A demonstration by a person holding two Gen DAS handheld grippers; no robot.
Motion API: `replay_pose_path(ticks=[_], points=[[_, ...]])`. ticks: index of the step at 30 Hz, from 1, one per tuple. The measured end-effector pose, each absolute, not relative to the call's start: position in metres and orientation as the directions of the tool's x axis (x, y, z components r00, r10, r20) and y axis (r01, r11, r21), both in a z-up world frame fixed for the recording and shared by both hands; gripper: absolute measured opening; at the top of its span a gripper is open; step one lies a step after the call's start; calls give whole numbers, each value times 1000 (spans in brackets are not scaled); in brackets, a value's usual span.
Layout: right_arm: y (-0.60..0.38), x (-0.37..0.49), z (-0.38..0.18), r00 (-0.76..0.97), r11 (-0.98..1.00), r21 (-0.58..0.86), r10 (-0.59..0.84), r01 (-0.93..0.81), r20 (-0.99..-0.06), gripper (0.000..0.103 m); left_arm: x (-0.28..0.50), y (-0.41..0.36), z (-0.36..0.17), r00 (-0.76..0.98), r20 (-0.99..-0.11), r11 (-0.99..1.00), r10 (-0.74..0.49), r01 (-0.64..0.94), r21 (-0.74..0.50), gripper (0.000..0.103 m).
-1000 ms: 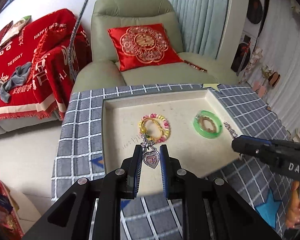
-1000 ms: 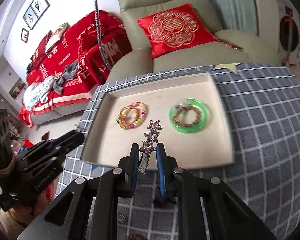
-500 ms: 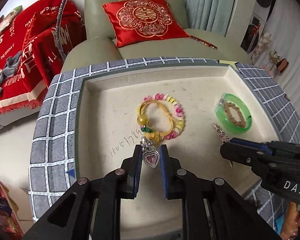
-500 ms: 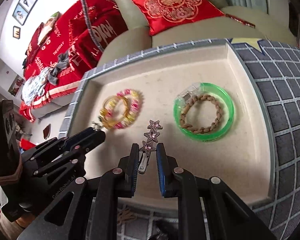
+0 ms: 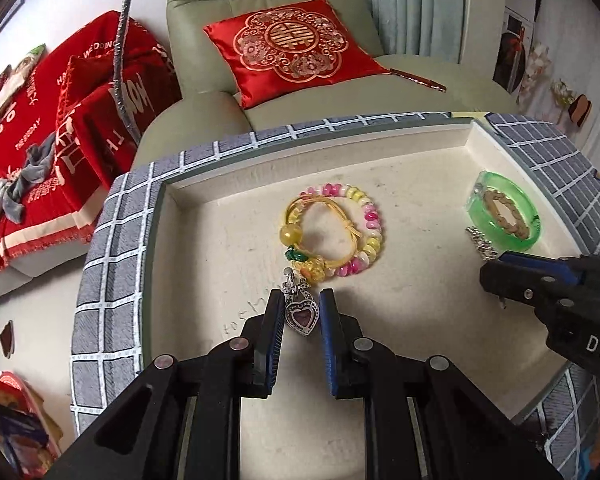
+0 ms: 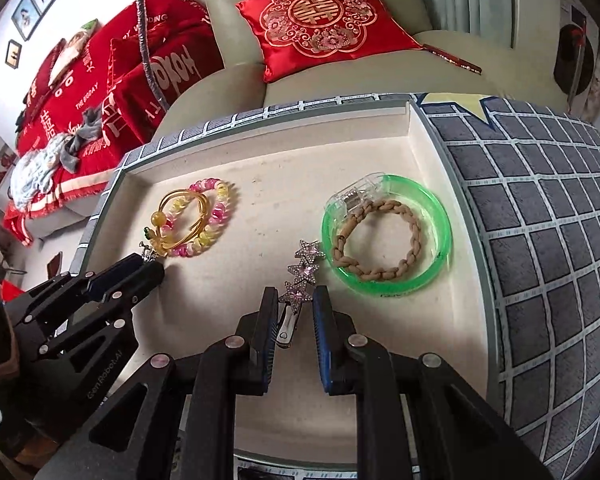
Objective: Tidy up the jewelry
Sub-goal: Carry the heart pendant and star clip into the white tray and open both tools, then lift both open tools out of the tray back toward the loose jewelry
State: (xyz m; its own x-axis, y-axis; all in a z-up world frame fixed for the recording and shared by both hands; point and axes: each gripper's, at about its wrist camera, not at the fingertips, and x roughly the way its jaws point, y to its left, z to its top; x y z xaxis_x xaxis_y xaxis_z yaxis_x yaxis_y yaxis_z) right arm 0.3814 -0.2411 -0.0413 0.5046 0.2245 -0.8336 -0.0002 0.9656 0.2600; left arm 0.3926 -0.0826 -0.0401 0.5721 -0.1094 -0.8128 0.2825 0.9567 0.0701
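A cream tray holds a pink-and-yellow bead bracelet with a gold bangle and a green bangle around a braided tan hair tie. My left gripper is shut on a silver heart pendant, low over the tray just in front of the bead bracelet. My right gripper is shut on a star hair clip, low over the tray just left of the green bangle.
The tray sits on a grey checked cloth. Behind stand a green armchair with a red cushion and a sofa under red throws. A grey cable hangs at the back left.
Both grippers have moved forward and down over the tray with their pieces still held. The pendant is now near the bead bracelet, the star clip near the green bangle.
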Motion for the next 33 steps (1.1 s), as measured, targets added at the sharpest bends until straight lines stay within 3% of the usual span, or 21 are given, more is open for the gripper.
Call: replay_pose_path(ticks=[1,3,4,5,24,25,26,27,33], points=[[-242,382,-41,502,962,273,234,4,-832,21,392,-82,-40,572,-813,957,-112,283,67,33],[-245,382,-40,502,948,317,271,7,-821,36,393,-82,-40,571,-813,957,-114,282,64,33],[-245,383,-40,506,945,328,277,11,-817,55,393,-82,-40,571,-813,957,-115,282,63,33],[-247,381,-38,515,940,340,283,17,-809,64,393,-82,-40,570,-813,957,-116,283,62,33],[-279,319,-2,609,868,491,349,76,-712,64,387,-76,-32,632,-771,974,-77,212,77,35],[-281,315,-1,613,867,492,346,81,-710,64,387,-75,-30,643,-762,976,-77,206,76,45],[-281,313,0,615,866,492,343,85,-710,64,386,-75,-28,648,-758,977,-73,200,77,86],[-282,311,0,616,867,491,341,87,-710,64,385,-73,-24,668,-742,981,-61,178,80,103],[-282,302,0,618,881,464,312,98,-722,64,379,-72,-8,700,-709,980,-80,186,73,103]])
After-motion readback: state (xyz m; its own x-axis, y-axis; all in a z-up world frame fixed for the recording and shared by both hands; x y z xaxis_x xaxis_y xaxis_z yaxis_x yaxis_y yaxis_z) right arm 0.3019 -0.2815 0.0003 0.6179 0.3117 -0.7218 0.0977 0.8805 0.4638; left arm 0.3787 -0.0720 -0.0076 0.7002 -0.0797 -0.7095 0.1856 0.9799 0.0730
